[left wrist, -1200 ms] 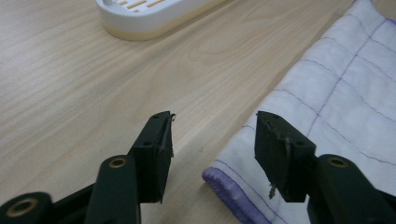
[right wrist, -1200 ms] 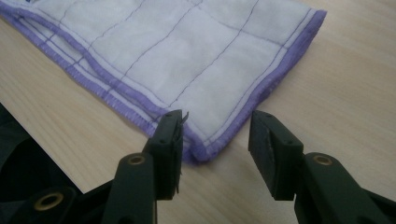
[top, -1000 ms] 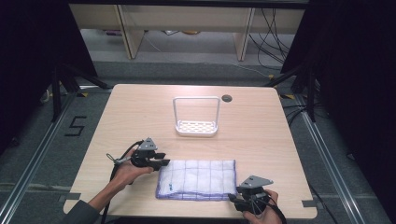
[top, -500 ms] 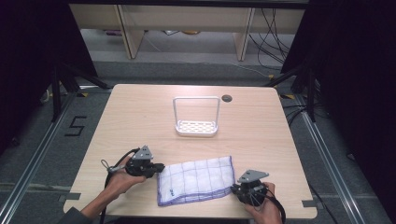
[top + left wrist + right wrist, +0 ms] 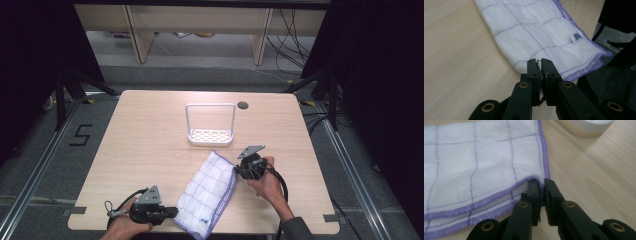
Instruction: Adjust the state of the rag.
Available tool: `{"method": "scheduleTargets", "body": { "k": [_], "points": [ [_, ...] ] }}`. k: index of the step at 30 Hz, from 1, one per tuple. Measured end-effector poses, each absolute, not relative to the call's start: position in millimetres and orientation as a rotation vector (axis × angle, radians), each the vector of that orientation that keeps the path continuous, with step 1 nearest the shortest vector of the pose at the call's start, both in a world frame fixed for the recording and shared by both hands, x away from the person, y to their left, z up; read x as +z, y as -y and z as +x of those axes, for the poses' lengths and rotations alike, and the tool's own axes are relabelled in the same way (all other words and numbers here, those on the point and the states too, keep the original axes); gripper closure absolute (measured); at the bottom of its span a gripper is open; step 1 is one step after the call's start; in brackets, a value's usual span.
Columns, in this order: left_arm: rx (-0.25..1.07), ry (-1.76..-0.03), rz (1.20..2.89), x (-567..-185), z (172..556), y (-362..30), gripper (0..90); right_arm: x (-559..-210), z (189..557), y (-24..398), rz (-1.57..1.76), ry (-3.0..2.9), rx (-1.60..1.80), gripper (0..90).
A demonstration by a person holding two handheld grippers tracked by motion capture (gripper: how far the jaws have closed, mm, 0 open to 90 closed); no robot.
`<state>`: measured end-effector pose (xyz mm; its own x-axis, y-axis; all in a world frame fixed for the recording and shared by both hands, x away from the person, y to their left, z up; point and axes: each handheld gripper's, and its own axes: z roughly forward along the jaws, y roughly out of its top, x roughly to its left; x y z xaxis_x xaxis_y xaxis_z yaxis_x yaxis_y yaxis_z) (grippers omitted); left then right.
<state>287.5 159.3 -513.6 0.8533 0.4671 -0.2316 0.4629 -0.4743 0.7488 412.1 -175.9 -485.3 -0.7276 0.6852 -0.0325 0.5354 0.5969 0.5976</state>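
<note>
A folded white cloth (image 5: pixel 210 192) with purple grid lines and a purple hem lies slanted across the near part of the table (image 5: pixel 150 130). My left gripper (image 5: pixel 170 211) sits at the near edge, shut on the cloth's near side; its jaws pinch the cloth (image 5: pixel 541 32) in the left gripper view (image 5: pixel 541 65). My right gripper (image 5: pixel 236 172) is at the cloth's far right corner. Its jaws have just been closing and now pinch the hemmed corner of the cloth (image 5: pixel 474 162) in the right gripper view (image 5: pixel 542 183).
A white rack (image 5: pixel 210 135) with a tall handle stands just beyond the cloth's far end; its base (image 5: pixel 589 125) shows close ahead of my right gripper. A dark round hole (image 5: pixel 243 105) sits at the table's back. The table edge runs just behind my left hand.
The cloth has swung from lying sideways to a slant. My right gripper carried its corner away toward the rack, and my left gripper drew its corner back to the near edge.
</note>
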Motion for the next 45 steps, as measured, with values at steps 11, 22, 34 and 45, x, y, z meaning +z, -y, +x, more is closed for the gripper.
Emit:
{"method": "scheduleTargets", "body": {
  "k": [11, 22, 34, 45],
  "points": [
    [-0.021, -0.719, 2.089, -503.5, 292.1, -162.7, 59.1, -473.4, 427.6, 183.7, 1.239, -2.45, 0.895, 58.9],
    [0.129, -0.842, 1.997, -486.6, 365.2, -153.8, 46.7, -462.9, 416.8, 183.9, 1.296, -2.383, 0.97, 53.8],
    [0.144, -0.907, 2.027, -494.1, 441.1, -111.1, 45.5, -481.0, 418.1, 176.1, 1.413, -2.399, 0.912, 48.8],
    [0.155, -0.928, 2.093, -501.1, 466.2, -80.5, 42.7, -482.4, 420.4, 176.5, 1.43, -2.375, 0.899, 44.1]
  ]
}}
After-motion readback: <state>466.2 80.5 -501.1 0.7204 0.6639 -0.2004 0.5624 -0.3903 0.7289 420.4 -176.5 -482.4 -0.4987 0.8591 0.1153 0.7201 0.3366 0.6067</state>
